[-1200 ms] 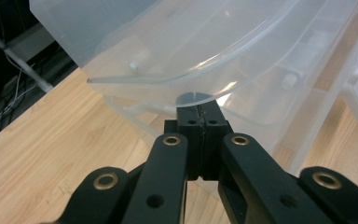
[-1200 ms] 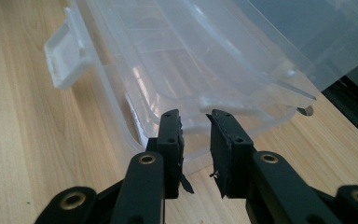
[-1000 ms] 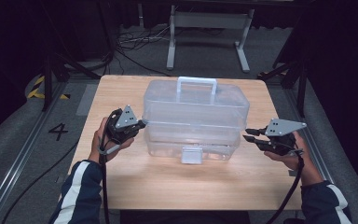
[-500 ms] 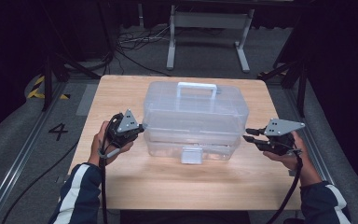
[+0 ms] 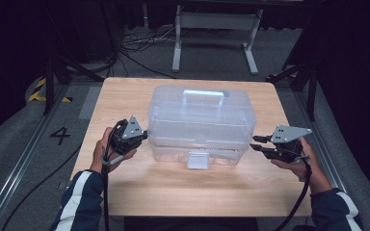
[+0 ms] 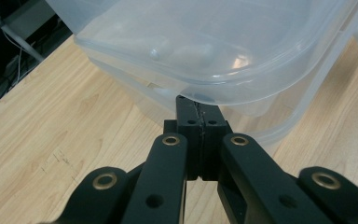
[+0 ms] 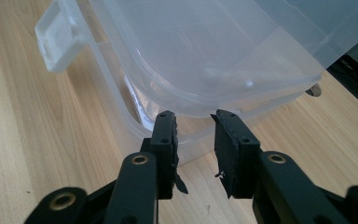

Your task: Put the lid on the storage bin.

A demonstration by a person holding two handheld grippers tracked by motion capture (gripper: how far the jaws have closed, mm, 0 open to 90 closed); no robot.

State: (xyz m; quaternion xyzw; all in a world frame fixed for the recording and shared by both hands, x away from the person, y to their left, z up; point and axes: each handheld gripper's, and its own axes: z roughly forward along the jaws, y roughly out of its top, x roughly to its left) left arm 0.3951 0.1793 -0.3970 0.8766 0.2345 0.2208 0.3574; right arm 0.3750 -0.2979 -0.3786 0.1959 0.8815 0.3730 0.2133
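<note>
**Bracing the clear box from both ends**

I kept my left gripper (image 5: 144, 134) with jaws pressed together, tips tucked under the clear storage box's (image 5: 201, 122) lid rim, to steady it. Across the box, my right gripper (image 5: 256, 143) had just been opening, nothing between its jaws, lined up with the opposite rim.

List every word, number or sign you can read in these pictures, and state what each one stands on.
"4": dark numeral on the grey floor left of the table.
The clear plastic box shows no readable lettering.
</note>
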